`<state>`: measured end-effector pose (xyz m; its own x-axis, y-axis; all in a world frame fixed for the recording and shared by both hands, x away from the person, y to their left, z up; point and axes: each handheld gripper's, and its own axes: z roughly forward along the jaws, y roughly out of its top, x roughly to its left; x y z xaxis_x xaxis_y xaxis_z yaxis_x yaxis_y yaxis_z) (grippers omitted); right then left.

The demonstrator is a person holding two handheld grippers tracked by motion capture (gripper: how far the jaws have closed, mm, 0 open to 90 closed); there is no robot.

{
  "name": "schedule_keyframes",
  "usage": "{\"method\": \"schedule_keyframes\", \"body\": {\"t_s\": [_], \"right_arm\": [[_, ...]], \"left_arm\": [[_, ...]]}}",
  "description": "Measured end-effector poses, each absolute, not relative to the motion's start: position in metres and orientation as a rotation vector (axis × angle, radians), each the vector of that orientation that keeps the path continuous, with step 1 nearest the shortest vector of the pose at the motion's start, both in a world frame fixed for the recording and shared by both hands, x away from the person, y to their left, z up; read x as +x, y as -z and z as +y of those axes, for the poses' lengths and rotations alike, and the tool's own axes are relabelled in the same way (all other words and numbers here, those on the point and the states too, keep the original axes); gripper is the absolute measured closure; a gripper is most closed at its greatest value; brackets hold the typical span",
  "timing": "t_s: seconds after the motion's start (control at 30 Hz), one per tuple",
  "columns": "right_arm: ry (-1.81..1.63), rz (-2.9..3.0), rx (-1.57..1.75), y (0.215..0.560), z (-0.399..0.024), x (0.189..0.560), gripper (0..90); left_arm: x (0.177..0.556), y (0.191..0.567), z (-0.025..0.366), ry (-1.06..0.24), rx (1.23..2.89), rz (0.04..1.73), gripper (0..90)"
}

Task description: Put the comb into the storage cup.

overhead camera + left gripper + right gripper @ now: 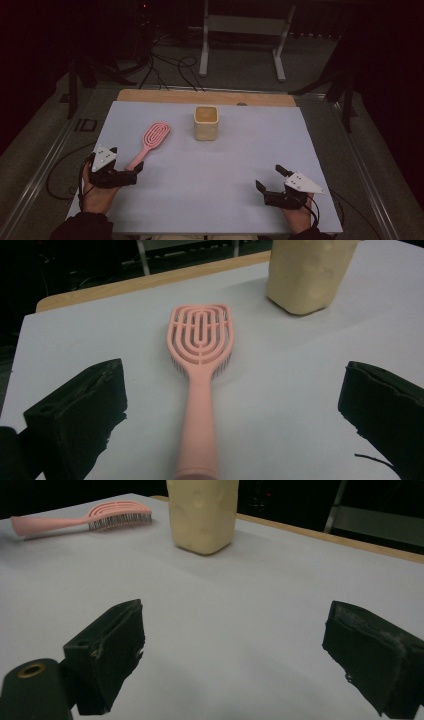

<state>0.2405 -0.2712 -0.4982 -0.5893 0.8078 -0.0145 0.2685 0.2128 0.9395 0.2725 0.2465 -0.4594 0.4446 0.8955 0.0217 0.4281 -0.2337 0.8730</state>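
A pink hairbrush [150,141] lies on the white mat [215,165] at the left, head toward the far side and handle toward me. My left gripper [127,160] is open, one jaw on each side of the handle's end, neither touching it. In the left gripper view the brush [200,390] runs up the middle between the two jaws of that gripper [232,390]. A cream square cup [206,122] stands upright at the far middle. My right gripper [270,178] rests open at the near right, nothing between its jaws [240,622]; its view shows the cup [202,512] and brush [85,517] far ahead.
The mat covers a wooden board whose bare strip [205,97] shows along the far edge. A metal rail [47,165] frames the table on the left. Beyond it are cables [170,67] on the floor and a white stand [245,30].
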Motion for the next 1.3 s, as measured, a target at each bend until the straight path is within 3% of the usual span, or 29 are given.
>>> {"method": "schedule_keyframes", "body": {"t_s": [1.3], "right_arm": [[-1.375, 1.981, 0.997, 0.498, -0.271, 0.241, 9.6]], "left_arm": [[0.305, 0.459, 0.242, -0.674, 1.911, 1.157, 0.0]]}}
